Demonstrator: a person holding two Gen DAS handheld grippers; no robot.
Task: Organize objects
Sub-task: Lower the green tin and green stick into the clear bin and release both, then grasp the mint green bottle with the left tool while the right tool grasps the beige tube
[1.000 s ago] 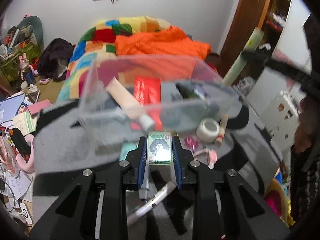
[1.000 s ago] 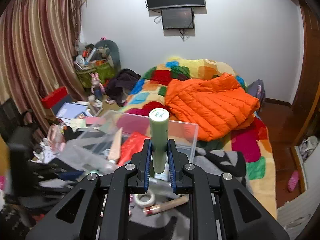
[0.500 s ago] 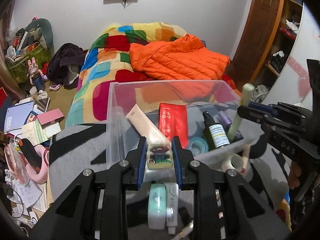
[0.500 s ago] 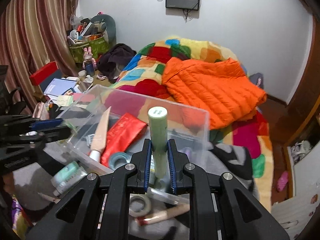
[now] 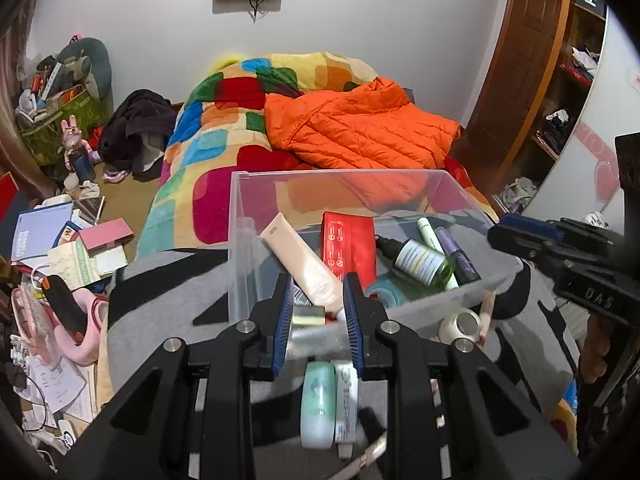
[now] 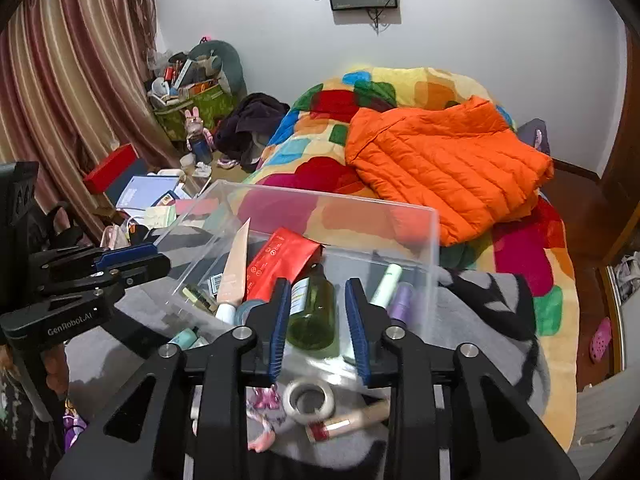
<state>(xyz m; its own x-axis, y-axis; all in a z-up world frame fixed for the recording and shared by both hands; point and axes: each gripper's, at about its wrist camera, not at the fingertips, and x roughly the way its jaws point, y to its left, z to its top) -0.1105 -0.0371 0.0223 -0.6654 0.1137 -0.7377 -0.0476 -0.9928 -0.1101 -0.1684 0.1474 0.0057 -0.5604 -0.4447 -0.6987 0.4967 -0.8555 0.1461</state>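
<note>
Though jaws apart, bin rim (image 5: 340, 174) near

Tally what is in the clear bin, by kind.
Tubes and sticks: 3 (beige tube, pale green stick, purple tube)
Bottles: 1 (green bottle)
Pouches: 1 (red pouch)
Tape rolls: 1 (blue tape roll)
Small boxes: 1 (small box)
Total: 7

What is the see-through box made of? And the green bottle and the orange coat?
Box: likely clear hard plastic; the quilt shows through. Bottle: glossy see-through green, glass or plastic, unclear which. Coat: puffy stitched fabric, probably smooth nylon.
</note>
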